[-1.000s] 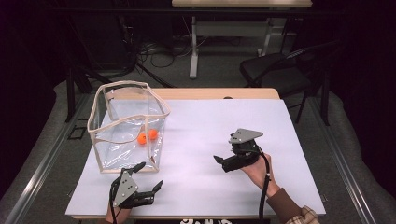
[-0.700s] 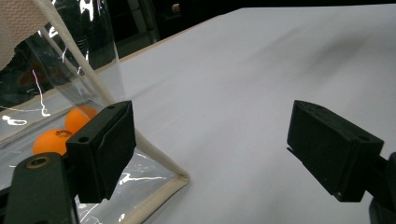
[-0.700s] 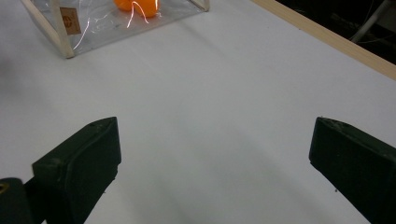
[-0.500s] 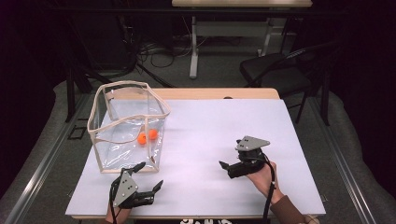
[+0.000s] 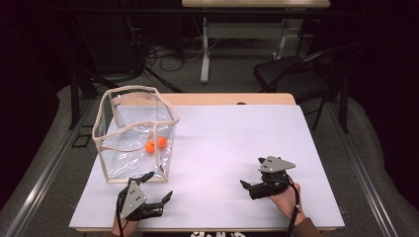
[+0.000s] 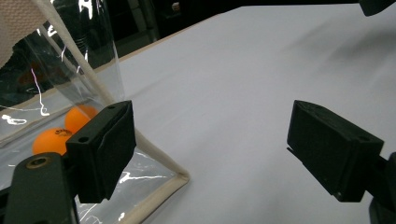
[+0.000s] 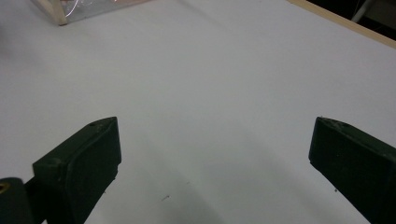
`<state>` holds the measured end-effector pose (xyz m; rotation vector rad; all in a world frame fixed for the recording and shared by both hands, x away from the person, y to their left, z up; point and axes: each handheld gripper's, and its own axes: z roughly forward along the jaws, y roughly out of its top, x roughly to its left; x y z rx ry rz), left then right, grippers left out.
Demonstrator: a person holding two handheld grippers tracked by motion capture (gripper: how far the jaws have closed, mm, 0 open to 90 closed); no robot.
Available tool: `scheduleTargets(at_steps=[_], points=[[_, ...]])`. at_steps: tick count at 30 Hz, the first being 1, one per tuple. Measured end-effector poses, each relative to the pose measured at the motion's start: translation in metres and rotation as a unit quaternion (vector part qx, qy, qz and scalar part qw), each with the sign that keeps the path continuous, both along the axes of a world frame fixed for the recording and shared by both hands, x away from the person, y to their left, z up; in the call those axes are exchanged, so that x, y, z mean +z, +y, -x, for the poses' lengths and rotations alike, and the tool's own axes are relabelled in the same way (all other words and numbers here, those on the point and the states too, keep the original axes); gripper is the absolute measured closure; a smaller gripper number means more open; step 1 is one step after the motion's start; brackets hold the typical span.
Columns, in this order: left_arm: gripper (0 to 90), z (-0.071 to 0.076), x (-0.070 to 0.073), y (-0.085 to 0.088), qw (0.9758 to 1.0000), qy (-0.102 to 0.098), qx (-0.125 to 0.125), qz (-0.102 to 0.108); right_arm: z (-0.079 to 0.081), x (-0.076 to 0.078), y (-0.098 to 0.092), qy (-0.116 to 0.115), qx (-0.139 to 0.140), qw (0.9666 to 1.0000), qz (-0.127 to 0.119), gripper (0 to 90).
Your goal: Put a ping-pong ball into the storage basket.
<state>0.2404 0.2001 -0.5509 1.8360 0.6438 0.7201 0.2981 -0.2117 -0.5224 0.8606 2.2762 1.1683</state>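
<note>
A clear plastic bag (image 5: 129,148) with beige trim stands open on the left of the white table (image 5: 227,133). Two orange balls (image 5: 155,144) lie inside it, near its right wall. My left gripper (image 5: 158,185) rests just in front of the bag's near right corner, open and holding nothing. In the left gripper view, the balls (image 6: 52,139) show through the plastic beside the left jaw of that gripper (image 6: 217,149). My right gripper (image 5: 252,173) sits low at the front right, open and pointing left over bare table. In the right gripper view its jaws (image 7: 217,158) are wide apart.
A black chair (image 5: 291,74) stands behind the table's far right corner. Cables (image 5: 168,54) and a white desk leg (image 5: 205,49) are on the floor beyond the far edge. The bag's corner (image 7: 56,14) shows at the top left of the right gripper view.
My right gripper has moved back toward the table's front edge and dropped lower. The left gripper, the bag and the balls have stayed put.
</note>
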Motion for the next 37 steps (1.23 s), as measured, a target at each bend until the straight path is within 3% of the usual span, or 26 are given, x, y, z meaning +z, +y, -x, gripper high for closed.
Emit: scheduleTargets(at_steps=[9, 19, 26, 37], points=[[15.5, 0.0, 0.0, 0.0, 1.0, 0.0, -0.002, -0.003, 0.012, -0.011, -0.011, -0.012, -0.002, 0.9999, 0.003, 0.7], [15.5, 0.0, 0.0, -0.001, 1.0, 0.001, -0.002, -0.004, 0.031, -0.016, -0.02, -0.04, -0.007, 0.9992, -0.002, 0.1], [15.5, 0.0, 0.0, 0.0, 1.0, 0.001, -0.003, -0.003, 0.039, -0.017, -0.026, -0.04, -0.015, 0.999, -0.015, 0.1], [15.5, 0.0, -0.001, 0.0, 1.0, 0.001, -0.001, -0.005, 0.043, -0.018, -0.025, -0.044, -0.012, 0.9989, -0.012, 0.1]])
